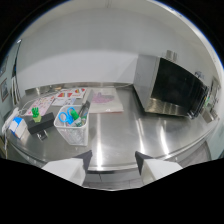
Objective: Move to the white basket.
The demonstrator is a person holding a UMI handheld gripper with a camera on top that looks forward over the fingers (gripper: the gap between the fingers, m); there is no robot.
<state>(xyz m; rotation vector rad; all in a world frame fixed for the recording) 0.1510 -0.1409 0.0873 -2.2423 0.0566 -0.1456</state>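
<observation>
A white mesh basket [73, 129] stands on the steel counter [130, 135], ahead of my fingers and off to the left. It holds blue-handled scissors [65, 116], a green item and a dark stick-like thing leaning on its rim. My gripper [113, 159] is open, its two pale fingers [67, 167] spread wide with bare counter between them. Nothing is held.
A steel microwave oven [170, 85] with a dark door stands ahead to the right. Left of the basket sits a black box [41, 123] with a green toy on top. Paper sheets [106, 100] and cards lie near the back wall.
</observation>
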